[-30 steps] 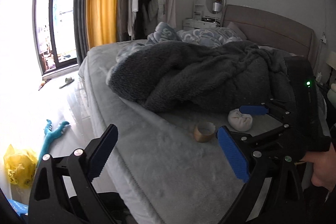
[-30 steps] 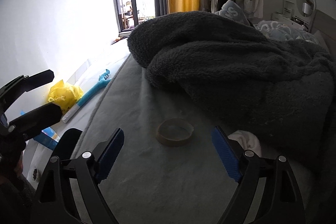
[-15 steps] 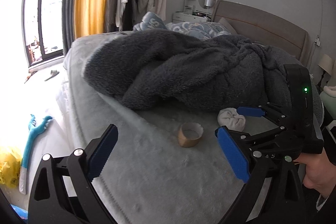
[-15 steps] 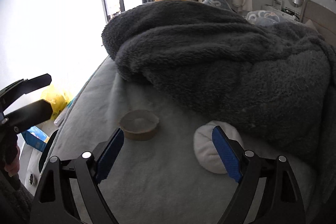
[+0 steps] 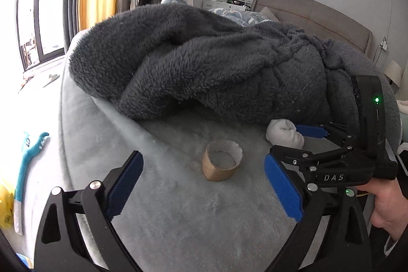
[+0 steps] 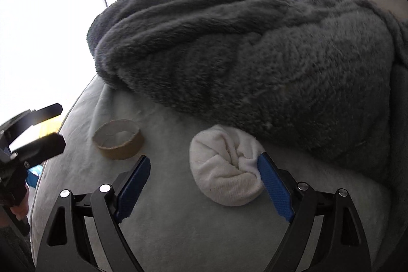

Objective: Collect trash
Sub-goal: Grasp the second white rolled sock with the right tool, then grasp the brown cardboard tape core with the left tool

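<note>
A brown cardboard tape core stands on the grey bed cover. To its right, a white balled-up sock lies against the edge of the dark blanket. My left gripper is open, and the tape core sits just beyond the gap between its blue pads. My right gripper is open around the near side of the sock; its right pad is at the sock's edge, its left pad apart from it. In the left wrist view a hand holds the right gripper.
A dark grey fleece blanket is heaped across the bed just behind both objects. On the floor to the left lie a teal toy and a yellow bag. Window, curtains and a headboard stand behind.
Both grippers have moved forward and down toward the bed. The tape core and sock have grown larger in view, and the sock has come between the right gripper's pads. Both stayed open.
</note>
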`<state>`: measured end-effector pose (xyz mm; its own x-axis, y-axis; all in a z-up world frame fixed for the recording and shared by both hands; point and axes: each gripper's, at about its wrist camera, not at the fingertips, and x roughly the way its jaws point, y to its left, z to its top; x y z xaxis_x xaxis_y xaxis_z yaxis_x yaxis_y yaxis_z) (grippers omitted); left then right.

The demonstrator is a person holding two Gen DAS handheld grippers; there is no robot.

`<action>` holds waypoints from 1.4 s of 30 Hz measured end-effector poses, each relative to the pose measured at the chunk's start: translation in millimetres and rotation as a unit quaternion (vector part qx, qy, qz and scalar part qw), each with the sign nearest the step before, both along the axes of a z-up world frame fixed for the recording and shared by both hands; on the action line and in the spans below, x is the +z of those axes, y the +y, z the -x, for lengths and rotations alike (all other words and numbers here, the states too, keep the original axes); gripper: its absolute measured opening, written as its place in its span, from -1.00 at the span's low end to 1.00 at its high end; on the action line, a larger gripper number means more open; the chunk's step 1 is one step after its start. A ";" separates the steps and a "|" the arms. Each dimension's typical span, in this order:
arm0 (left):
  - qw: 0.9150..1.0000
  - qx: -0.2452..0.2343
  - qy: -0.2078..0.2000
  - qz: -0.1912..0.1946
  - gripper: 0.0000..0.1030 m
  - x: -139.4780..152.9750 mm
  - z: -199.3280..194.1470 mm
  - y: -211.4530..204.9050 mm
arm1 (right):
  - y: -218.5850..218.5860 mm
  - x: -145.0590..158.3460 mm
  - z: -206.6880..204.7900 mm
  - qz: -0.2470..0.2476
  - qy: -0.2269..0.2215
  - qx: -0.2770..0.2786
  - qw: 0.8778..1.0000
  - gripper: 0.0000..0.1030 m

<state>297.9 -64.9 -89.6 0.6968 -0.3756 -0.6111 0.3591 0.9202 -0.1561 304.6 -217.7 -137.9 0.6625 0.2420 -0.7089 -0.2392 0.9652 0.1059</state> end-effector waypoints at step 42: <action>0.998 -0.008 0.046 -0.043 -0.08 -38.2 -28.1 -55.0 | -47.0 36.5 33.7 -0.106 0.013 0.008 0.994 -0.23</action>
